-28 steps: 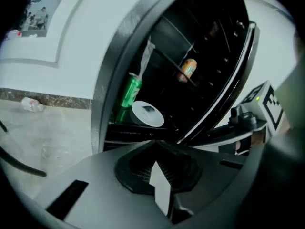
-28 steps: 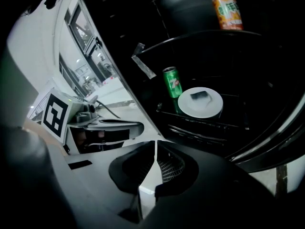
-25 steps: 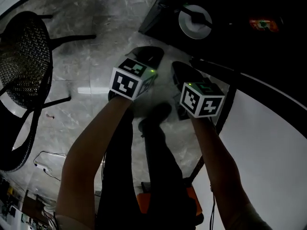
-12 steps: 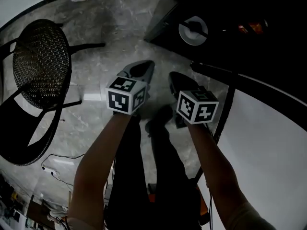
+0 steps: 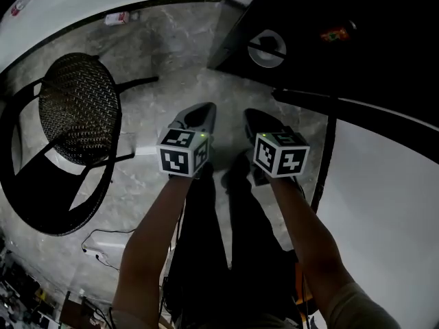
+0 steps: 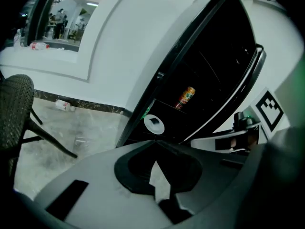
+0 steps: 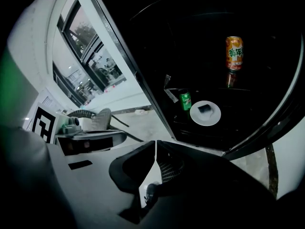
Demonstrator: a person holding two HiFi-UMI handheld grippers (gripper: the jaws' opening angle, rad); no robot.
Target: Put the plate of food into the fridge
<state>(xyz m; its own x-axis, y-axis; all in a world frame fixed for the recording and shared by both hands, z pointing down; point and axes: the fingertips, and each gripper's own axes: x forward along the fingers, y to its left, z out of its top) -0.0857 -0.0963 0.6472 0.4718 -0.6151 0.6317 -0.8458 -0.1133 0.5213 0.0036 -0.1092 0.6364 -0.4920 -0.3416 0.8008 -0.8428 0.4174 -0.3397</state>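
While aimed down at the open fridge (image 7: 214, 42), hovering side by side over the marble floor (image 5: 164, 74), near but not touching. Left gripper (image 6: 154, 145) closed tip to tip, empty; right gripper (image 7: 155, 146) likewise pinched shut on nothing. White plate (image 7: 205, 113) with a dark morsel already inside on the lower shelf, just beside a green can (image 7: 185, 99). Orange can (image 7: 234, 53) upright on the shelf above. Mesh chair (image 5: 79, 108) off to the left, well apart
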